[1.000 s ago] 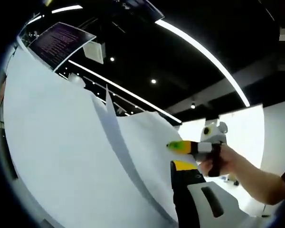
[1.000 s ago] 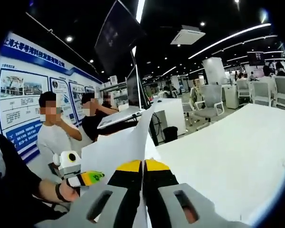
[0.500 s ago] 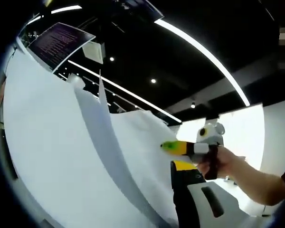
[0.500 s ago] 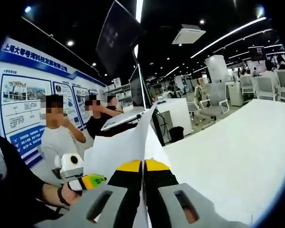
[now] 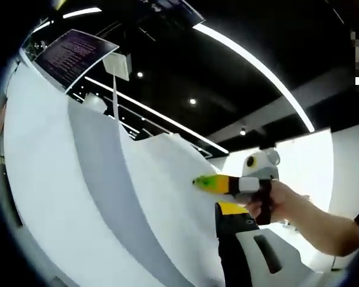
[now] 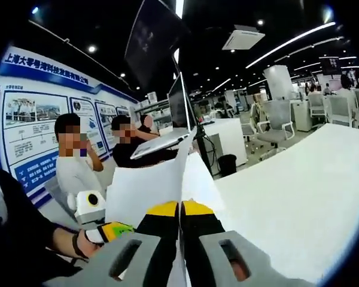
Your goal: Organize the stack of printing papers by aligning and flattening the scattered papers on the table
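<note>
1. In the right gripper view the right tongs [image 6: 180, 209] rose from the bottom edge with the two yellow-tipped jaws pressed together on the lower edge of the stack of papers [image 6: 149, 185].
2. The papers stood upright and edge-on from those jaws, lifted above the white bench [image 6: 287, 203]; the sheets fanned slightly, one face leaning left, another right.
3. The left tongs [image 6: 116, 229] entered that view from the lower left, green-and-yellow tip against the left face of the sheets, held by a person's hand [image 6: 87, 242] with a dark wristband.
4. Whether the left tongs' jaws were apart or together could not be told from either view.
5. In the left gripper view the papers [image 5: 78, 197] covered the left and middle of the picture as broad white curved sheets, with a grey shaded band between two of them.
6. One dark, yellow-tipped jaw of the left tongs [image 5: 230, 212] showed at the bottom, close against the sheets.
7. The right tongs [image 5: 218, 184] came in from the right, tip at the paper's edge, gripped by a hand [image 5: 281, 200].
8. Background in the right gripper view: a blue-and-white wall poster [image 6: 30, 119], office chairs [image 6: 272, 122], ceiling strip lights [image 6: 290, 43], seated people at left.
</note>
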`<state>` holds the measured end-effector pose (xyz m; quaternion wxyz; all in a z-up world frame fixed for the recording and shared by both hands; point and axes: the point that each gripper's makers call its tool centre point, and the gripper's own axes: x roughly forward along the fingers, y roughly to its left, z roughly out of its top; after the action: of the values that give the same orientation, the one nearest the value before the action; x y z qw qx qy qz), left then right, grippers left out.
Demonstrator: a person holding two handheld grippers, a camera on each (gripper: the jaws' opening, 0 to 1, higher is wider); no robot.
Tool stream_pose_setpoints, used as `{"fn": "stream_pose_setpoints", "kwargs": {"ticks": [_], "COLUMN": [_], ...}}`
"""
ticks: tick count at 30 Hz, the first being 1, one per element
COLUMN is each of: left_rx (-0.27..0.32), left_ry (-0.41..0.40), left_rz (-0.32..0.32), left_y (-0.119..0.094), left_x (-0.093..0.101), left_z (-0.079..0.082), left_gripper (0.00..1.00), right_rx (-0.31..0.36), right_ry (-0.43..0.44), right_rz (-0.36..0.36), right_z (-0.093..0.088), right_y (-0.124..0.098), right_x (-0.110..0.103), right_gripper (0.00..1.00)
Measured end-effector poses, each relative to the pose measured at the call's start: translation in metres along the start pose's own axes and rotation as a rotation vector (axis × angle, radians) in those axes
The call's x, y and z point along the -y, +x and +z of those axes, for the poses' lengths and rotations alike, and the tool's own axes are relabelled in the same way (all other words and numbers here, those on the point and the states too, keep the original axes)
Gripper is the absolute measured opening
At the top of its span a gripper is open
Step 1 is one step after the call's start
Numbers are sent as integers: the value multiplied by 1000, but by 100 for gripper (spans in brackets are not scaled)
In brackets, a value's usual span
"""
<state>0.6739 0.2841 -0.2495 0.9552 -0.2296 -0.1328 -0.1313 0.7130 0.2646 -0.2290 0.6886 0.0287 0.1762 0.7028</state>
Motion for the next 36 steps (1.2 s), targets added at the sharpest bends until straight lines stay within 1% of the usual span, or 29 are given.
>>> {"fn": "stream_pose_setpoints", "kwargs": {"ticks": [3, 11, 15, 19, 24, 36], "left_rx": [1, -2, -6, -6, -10, -9], "left_ry": [1, 4, 10, 10, 13, 8], "left_rz": [-1, 0, 3, 4, 2, 1], "left_y": [0, 0, 0, 0, 1, 1], "left_x": [1, 1, 2, 1, 1, 2], "left_z": [0, -1, -1, -1, -2, -1], "left_gripper": [32, 32, 32, 32, 32, 32], "right_rx": [4, -9, -13, -4, -17, -25], "right_ry": [4, -14, -19, -4, -19, -10], "right_rz": [5, 16, 23, 48, 39, 37], "right_z": [2, 1, 2, 3, 2, -1], "right_y": [1, 5, 6, 7, 8, 12], "right_x": [-1, -2, -5, -12, -12, -10], "right_gripper": [0, 0, 0, 0, 0, 0]}}
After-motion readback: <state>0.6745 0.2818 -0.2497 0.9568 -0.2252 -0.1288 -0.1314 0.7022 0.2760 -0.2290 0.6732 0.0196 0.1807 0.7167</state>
